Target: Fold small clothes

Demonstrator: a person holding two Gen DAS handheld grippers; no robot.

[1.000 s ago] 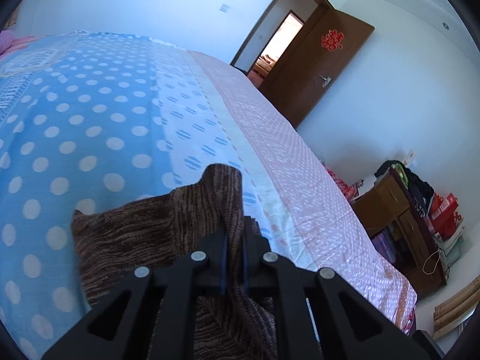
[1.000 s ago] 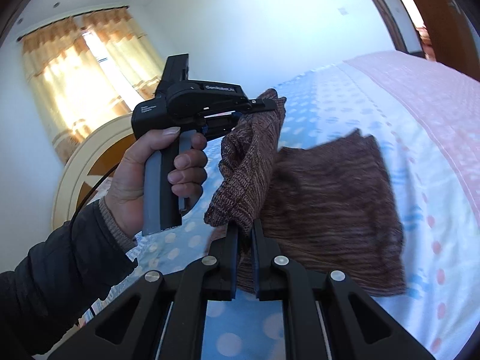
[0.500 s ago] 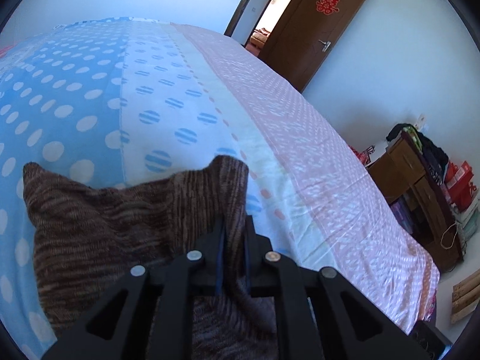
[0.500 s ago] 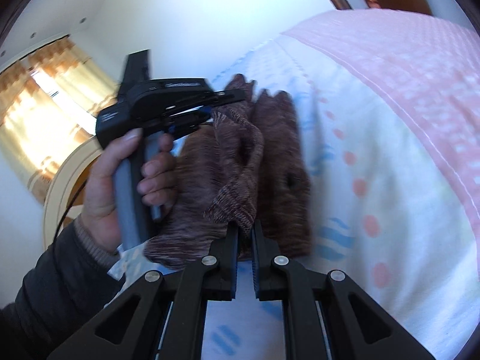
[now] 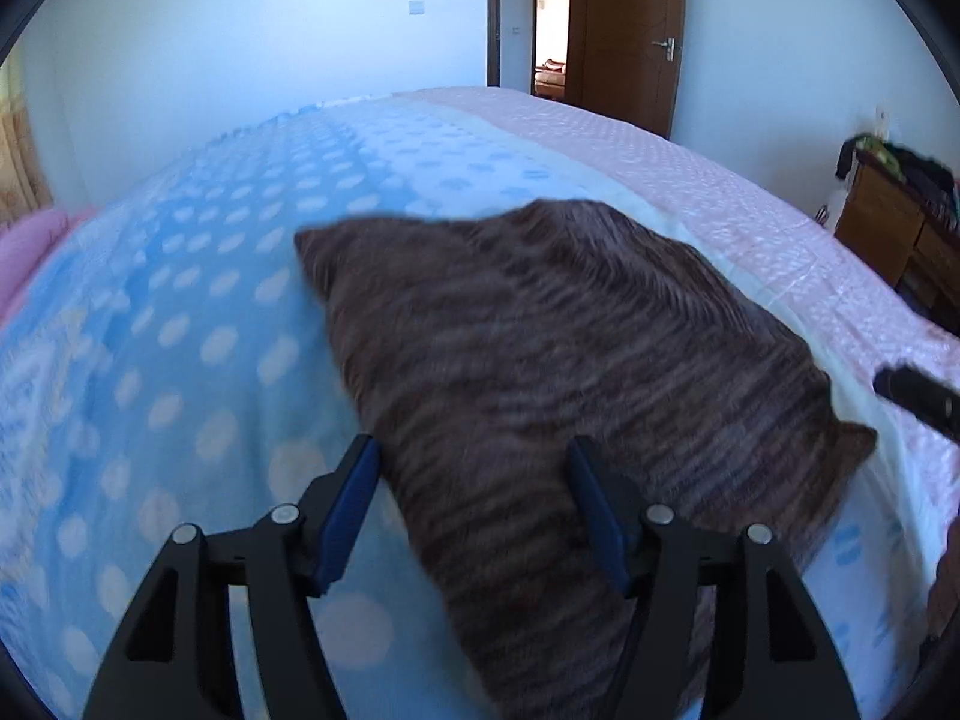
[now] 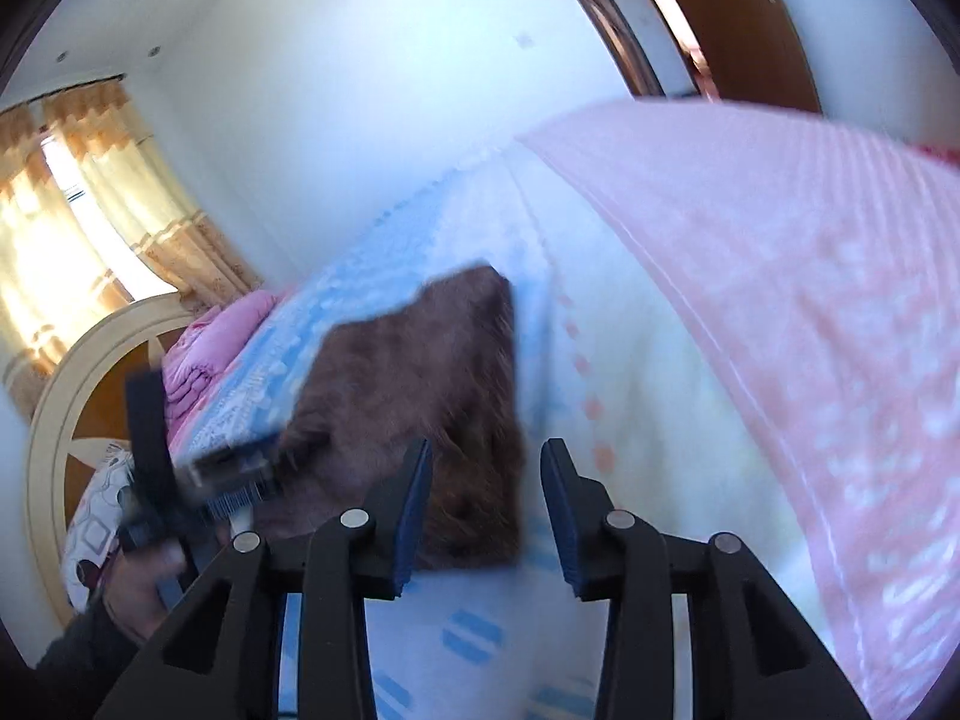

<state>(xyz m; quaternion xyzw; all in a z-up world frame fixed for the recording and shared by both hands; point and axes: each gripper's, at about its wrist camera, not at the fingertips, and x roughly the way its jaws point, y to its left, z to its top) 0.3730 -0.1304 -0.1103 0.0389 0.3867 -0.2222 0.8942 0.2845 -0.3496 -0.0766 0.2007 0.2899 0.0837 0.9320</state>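
Item: brown knit garment point(image 5: 576, 360), lying flat and folded on the bed point(image 5: 180, 312), over the blue dotted band and the pale strip beside the pink band.

Position from left gripper point(image 5: 474, 510): directly ahead and to the right; the garment's near-left edge passes between the jaws. Long axis runs from far left to near right in the left wrist view.

Position from right gripper point(image 6: 486, 510): ahead and to the left; the garment's near right corner sits just off the left jaw.

Jaws: both pairs stand wide apart, holding nothing.

Nearer tool: left, by judgement.

Open room: bare bedding on all sides; bed edge well to the right.
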